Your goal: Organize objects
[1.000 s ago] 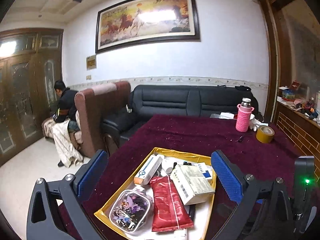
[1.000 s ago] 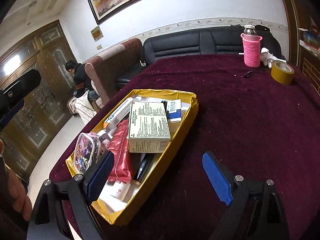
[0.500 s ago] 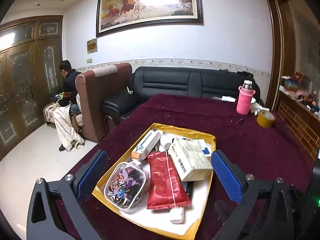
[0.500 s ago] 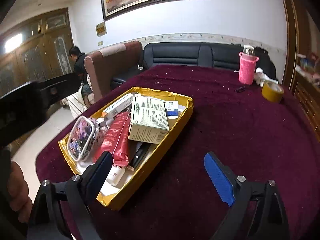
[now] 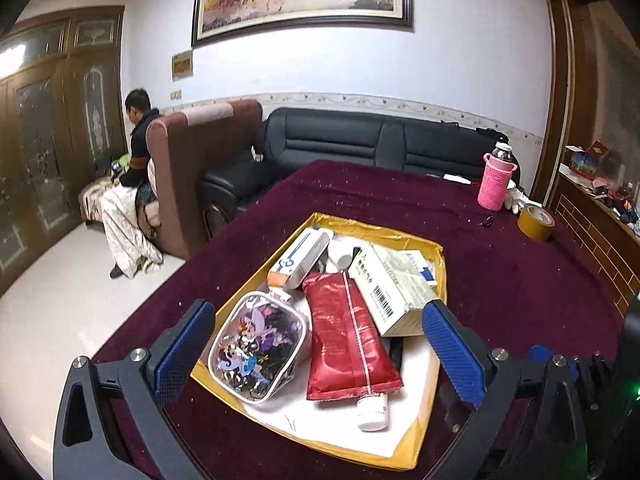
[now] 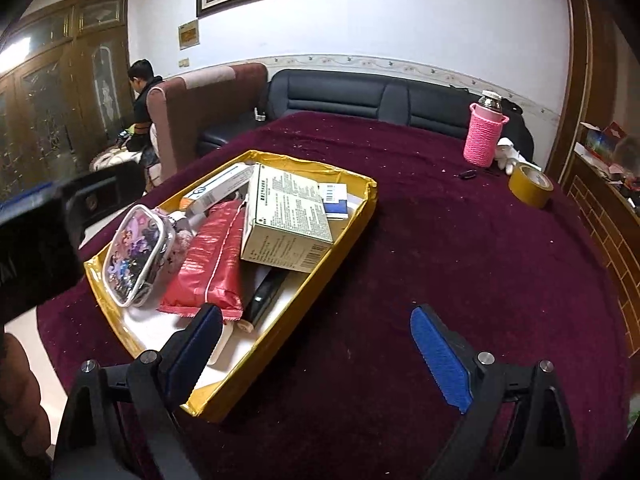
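A yellow tray (image 5: 438, 258) (image 6: 348, 232) sits on the maroon table, full of items: a clear cartoon pouch (image 5: 260, 346) (image 6: 136, 254), a red packet (image 5: 348, 338) (image 6: 212, 264), a beige box with a barcode (image 5: 394, 288) (image 6: 288, 216), a white-and-orange box (image 5: 300, 258) (image 6: 218, 190), a small white bottle (image 5: 372, 410) and a black pen-like item (image 6: 266, 292). My left gripper (image 5: 316, 350) is open and empty, above the tray's near end. My right gripper (image 6: 316, 354) is open and empty, over the tray's near right rim.
A pink-sleeved bottle (image 5: 497, 182) (image 6: 485, 136), a roll of yellow tape (image 5: 536, 222) (image 6: 530, 186) and a small dark object (image 6: 466, 175) stand at the table's far right. A black sofa and a brown chair stand behind; a person sits at left.
Both grippers have pulled back and risen, so the whole tray now shows in each view. Nothing in the tray has moved. Both stay open.
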### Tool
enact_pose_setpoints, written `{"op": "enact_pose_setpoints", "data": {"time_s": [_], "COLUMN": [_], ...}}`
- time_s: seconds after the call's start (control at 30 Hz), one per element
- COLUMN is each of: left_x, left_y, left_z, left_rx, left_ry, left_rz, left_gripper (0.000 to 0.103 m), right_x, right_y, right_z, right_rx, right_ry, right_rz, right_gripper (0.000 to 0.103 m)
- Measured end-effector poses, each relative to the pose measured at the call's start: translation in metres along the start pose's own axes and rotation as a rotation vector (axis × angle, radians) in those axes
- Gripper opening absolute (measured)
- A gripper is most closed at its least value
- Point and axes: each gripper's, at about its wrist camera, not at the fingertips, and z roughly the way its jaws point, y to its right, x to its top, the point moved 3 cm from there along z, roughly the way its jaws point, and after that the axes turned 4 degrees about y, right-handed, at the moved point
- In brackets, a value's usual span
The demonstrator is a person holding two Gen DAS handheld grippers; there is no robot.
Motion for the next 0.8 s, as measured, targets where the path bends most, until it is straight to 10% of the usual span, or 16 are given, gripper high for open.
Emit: {"op": "enact_pose_setpoints", "data": {"time_s": [0.8], "left_x": [-0.014], "left_y": [-0.035], "left_z": [0.013], "left_rx": [0.086], "left_ry": [-0.047], "left_rz": [-0.056], "left_gripper": [0.103], "right_x": [0.016], "right_y": [-0.036], "right_z": [0.011], "right_rx": [-0.123], "right_ry": [0.018], "right_rz": [-0.178], "right_gripper": [0.101]}}
